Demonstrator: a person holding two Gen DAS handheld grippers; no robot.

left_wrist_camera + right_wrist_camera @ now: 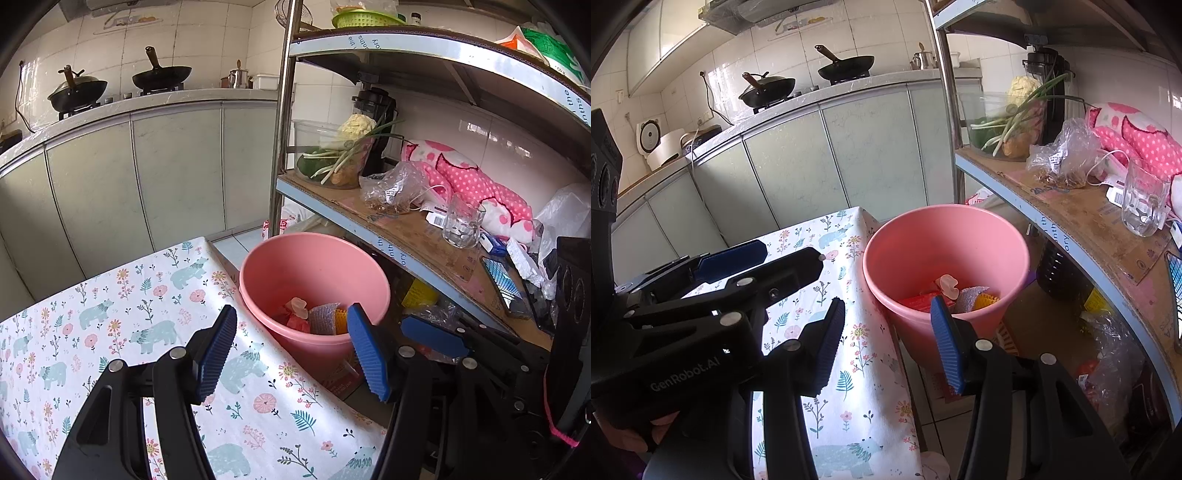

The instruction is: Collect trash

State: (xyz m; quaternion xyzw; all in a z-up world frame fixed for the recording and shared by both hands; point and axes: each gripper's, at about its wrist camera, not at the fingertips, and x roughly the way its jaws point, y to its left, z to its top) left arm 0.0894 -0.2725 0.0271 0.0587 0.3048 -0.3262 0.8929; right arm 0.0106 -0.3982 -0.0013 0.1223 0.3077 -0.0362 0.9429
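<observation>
— Looking into the pink bucket (314, 273), what trash did you see?

— A crumpled red wrapper (921, 300), a small pale plastic piece (948, 286), and a scrubbing sponge (977, 297), grey on one side and yellow on the other. They all lay at the bottom. The bucket stood on the floor, just beside the desk (110, 314) with the bear and flower cloth, and under the shelf (413, 236).

— Were the grippers holding anything?

— No. The left gripper (291, 350) was spread wide with nothing in it. The right gripper (886, 343) was spread wide and empty too. Both hung above the desk edge, near the bucket.

— How would that trash feel to grab?

— Light, I think. The wrapper looked thin and crinkly, so it would squash and might slip. The sponge looked soft and springy. A pinch across its middle should hold it. The pale piece looked small and smooth, so it could pop out of the pads.

— And the bucket?

— Stiff plastic, and smooth. I would take it by the rim. It looked light enough to tip over with a bump.
</observation>
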